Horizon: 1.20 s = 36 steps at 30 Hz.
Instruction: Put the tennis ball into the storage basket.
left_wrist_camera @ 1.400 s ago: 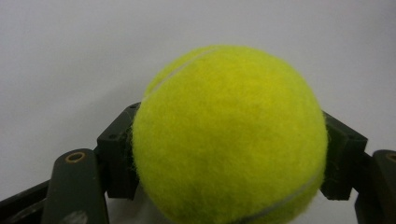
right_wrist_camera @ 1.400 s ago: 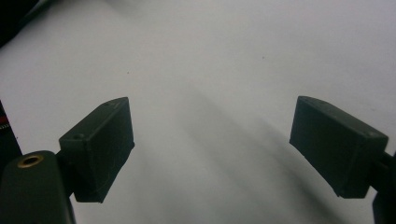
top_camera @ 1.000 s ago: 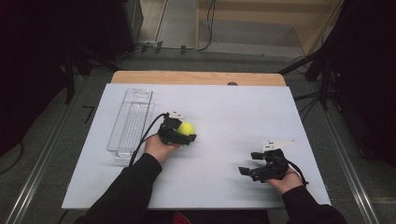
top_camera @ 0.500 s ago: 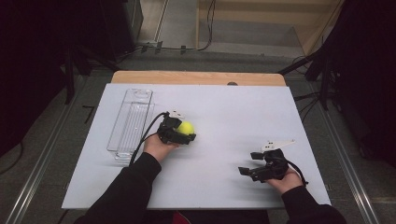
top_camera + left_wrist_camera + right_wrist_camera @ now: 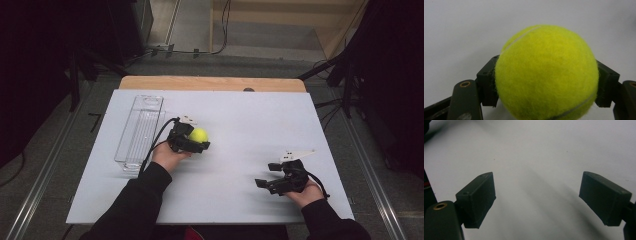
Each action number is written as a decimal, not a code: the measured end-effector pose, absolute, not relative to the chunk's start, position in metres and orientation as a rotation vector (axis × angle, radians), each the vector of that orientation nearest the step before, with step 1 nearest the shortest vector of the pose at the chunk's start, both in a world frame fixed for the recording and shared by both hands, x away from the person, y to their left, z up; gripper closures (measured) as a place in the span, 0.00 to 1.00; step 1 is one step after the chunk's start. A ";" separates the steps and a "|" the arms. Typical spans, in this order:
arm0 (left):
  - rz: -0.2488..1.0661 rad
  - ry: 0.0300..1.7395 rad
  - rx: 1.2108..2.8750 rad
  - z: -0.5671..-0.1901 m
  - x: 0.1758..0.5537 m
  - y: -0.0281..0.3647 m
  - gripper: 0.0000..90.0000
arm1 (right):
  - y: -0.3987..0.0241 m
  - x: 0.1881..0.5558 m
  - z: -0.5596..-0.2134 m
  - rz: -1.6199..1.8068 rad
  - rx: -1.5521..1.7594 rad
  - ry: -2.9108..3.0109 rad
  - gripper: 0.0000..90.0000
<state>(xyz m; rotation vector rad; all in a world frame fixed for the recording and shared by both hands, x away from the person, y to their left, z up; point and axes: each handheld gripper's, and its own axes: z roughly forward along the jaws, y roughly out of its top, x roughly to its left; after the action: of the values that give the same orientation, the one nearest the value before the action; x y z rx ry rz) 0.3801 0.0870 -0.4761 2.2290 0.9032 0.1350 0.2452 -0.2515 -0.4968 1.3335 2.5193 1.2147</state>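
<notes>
Item one: we hold a ball, yellow-green and felted, in our left gripper. Its fingers press on the ball from both sides, closed as far as the ball allows. In the high view the ball sits left of the middle of the tabletop, just right of the tray; whether it rests on the sheet or hangs just above it we cannot tell.

Item two: our right gripper, near the front right of the tabletop, well apart from the ball. Its fingers stand wide apart with nothing between them, bare white sheet beneath.

Item three: a tray, clear plastic, long and narrow, lying lengthwise at the left, just beside our left hand.
</notes>
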 end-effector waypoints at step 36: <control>0.094 0.860 2.218 -0.409 0.372 0.104 0.29 | -0.250 0.245 -0.497 1.216 1.335 2.531 0.13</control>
<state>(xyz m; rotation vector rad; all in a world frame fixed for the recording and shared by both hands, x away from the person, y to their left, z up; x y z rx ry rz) 0.3722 0.1041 -0.4087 2.2183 0.8602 0.0937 0.2451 -0.2503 -0.4971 1.3351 2.5311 1.2155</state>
